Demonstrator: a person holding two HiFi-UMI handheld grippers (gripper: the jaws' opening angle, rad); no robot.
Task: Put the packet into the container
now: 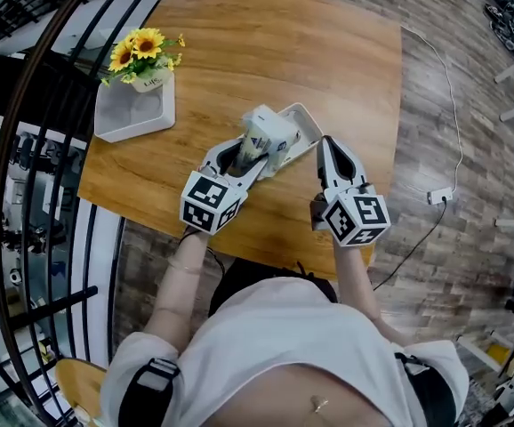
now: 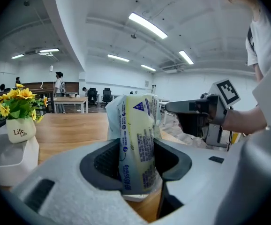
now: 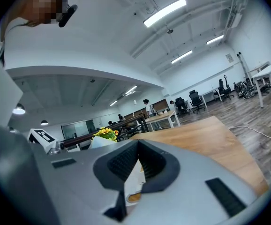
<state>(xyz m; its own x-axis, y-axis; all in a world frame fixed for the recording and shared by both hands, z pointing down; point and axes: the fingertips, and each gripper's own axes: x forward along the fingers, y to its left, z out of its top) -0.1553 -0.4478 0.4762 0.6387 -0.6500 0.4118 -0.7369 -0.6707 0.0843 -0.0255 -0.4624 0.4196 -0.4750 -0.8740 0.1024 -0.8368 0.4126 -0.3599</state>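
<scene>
Plainly, the left claw (image 1: 261, 154) is clenched on the packet (image 1: 270, 132). In the left gripper view its dark pads press both sides of the yellow-and-white wrapper with blue print (image 2: 138, 139), which stands upright between them. The packet hangs over the near end of the white container (image 1: 306, 118), which lies on the wooden tabletop (image 1: 328, 52); a strip of the container's white shows just under the packet's lower edge.

The right claw (image 1: 322, 140) is closed, tips meeting with nothing between them. It points at the container's right corner — whether it touches the rim I cannot tell. In the right gripper view the white of the container (image 3: 133, 181) shows below the pads.

Farther left on the tabletop stands a pot of sunflowers (image 1: 146, 56) in a white tray (image 1: 132, 114) — well apart from both claws.
</scene>
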